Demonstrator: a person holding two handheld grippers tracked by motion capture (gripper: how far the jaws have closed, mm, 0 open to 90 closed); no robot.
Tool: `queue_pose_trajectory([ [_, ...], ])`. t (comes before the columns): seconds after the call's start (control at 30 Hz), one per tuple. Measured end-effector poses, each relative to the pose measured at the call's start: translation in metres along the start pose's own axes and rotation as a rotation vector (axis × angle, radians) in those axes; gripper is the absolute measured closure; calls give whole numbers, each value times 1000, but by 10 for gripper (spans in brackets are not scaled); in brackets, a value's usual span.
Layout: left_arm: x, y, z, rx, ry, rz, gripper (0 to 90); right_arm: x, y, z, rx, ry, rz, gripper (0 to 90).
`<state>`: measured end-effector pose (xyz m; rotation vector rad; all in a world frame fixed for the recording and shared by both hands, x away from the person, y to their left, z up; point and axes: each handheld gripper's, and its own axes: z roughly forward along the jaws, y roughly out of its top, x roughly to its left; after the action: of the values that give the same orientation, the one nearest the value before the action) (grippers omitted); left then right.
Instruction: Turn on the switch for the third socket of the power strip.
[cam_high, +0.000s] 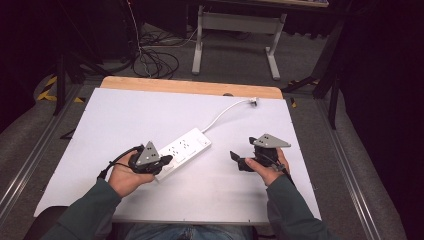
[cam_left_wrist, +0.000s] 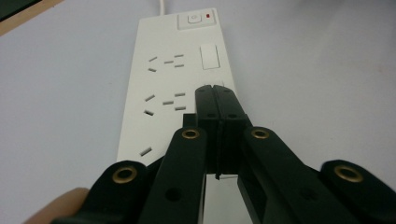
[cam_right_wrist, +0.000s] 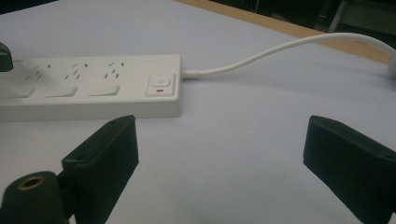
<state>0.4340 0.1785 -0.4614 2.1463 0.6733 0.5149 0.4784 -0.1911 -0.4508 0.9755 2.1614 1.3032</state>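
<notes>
Left gripper (cam_left_wrist: 217, 100): jaws closed flat together, nothing between them, tips resting on or just above the near end of the long white rigid plastic power strip (cam_high: 182, 148); contact not certain from the pictures. Strip lying flat on the white table sheet (cam_high: 125, 115), running straight ahead of the left gripper, with socket holes, small rocker switches and a square main switch with red indicator (cam_left_wrist: 196, 19) at the far end. Thin white round cord (cam_high: 227, 111) leaving that far end, curving off toward the wooden table edge (cam_high: 190, 86). Right gripper (cam_right_wrist: 219, 149): jaws spread wide, empty, hovering low over the sheet, strip ahead and to its left, near but apart. Judgement on handling: hard shell, stiff, moderately light, smooth and likely to slide on the sheet under a sideways push; cord flexible, liable to drag or swing the body. Best hold judged across the narrow width, on the two long side walls near mid-length, clear of switches and sockets. Closed tips judged suited to pressing a switch or steadying the near end only.
</notes>
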Motion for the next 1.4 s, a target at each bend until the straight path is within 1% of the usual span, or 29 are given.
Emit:
queue_pose_trajectory([
  [0.13,-2,0,4,14,-8,9,900,0,0,0,-1,1,0,108],
  [0.2,-3,0,6,19,-12,5,900,0,0,0,-1,1,0,108],
  [0.27,-4,0,8,27,-16,9,900,0,0,0,1,1,1,108],
  [0.4,-4,-2,11,51,-18,9,900,0,0,0,0,1,0,108],
  [0.43,-4,-2,12,55,-15,19,900,0,0,0,0,1,-1,108],
  [0.5,-6,-2,13,57,-26,14,900,1,0,0,-1,2,1,108],
  [0.6,-5,-2,14,68,-14,26,900,1,0,0,1,2,0,108],
  [0.77,-5,-2,15,71,-22,19,900,1,0,-1,0,2,0,108],
  [1.17,-5,-3,15,68,-18,18,900,1,0,-1,-3,0,-4,108],
  [1.3,-6,-4,16,78,-5,20,900,1,0,-1,-3,-1,-2,108],
  [1.33,-6,-4,16,78,-2,13,900,1,0,-1,-2,-1,-2,108],
  [1.37,-5,-4,16,78,-7,-1,900,1,0,-1,-2,-1,0,108],
  [1.4,-5,-4,16,78,-7,-1,900,1,0,-1,-2,-1,-1,108],
])
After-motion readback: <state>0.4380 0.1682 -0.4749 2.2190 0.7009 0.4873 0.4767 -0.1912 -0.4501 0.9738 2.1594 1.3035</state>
